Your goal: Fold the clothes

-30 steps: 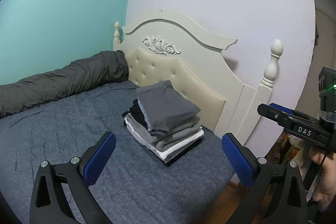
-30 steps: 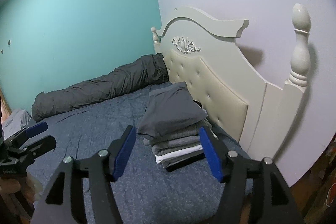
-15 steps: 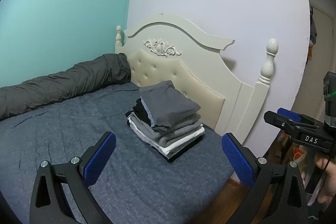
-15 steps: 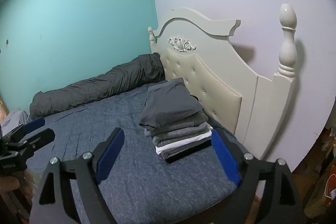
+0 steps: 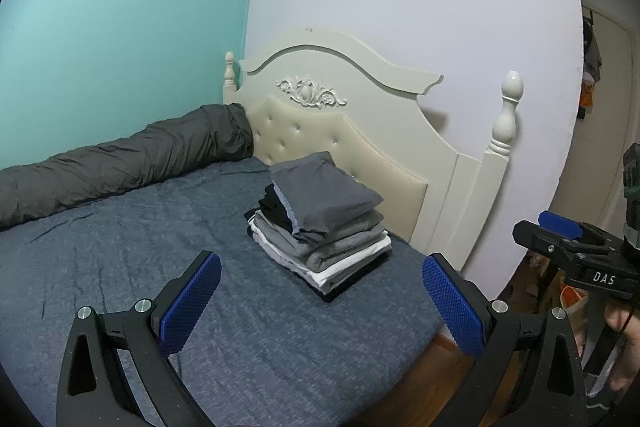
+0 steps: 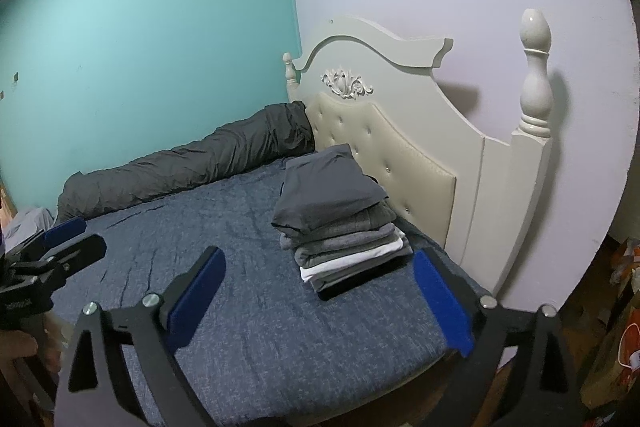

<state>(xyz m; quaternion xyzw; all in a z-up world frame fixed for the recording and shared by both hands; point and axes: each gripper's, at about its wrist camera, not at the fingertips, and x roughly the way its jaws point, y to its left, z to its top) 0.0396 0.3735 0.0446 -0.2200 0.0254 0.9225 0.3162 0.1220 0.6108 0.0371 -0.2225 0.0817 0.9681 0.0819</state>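
Note:
A stack of folded clothes (image 5: 320,223), grey on top with white and black below, sits on the blue bed (image 5: 120,267) near the headboard; it also shows in the right wrist view (image 6: 340,219). My left gripper (image 5: 320,295) is open and empty, held back from the stack above the bed's corner. My right gripper (image 6: 318,299) is open and empty, also short of the stack. The right gripper shows at the right edge of the left wrist view (image 5: 568,239), and the left gripper at the left edge of the right wrist view (image 6: 52,247).
A cream headboard (image 5: 352,131) with a corner post (image 5: 506,115) stands behind the stack. A rolled grey duvet (image 5: 120,163) lies along the teal wall. The bed's corner edge (image 6: 440,351) drops to a wooden floor, with clutter on the floor at right (image 6: 624,307).
Both grippers have pulled back from the stack, which now looks smaller and farther. The right gripper's jaws have opened wider.

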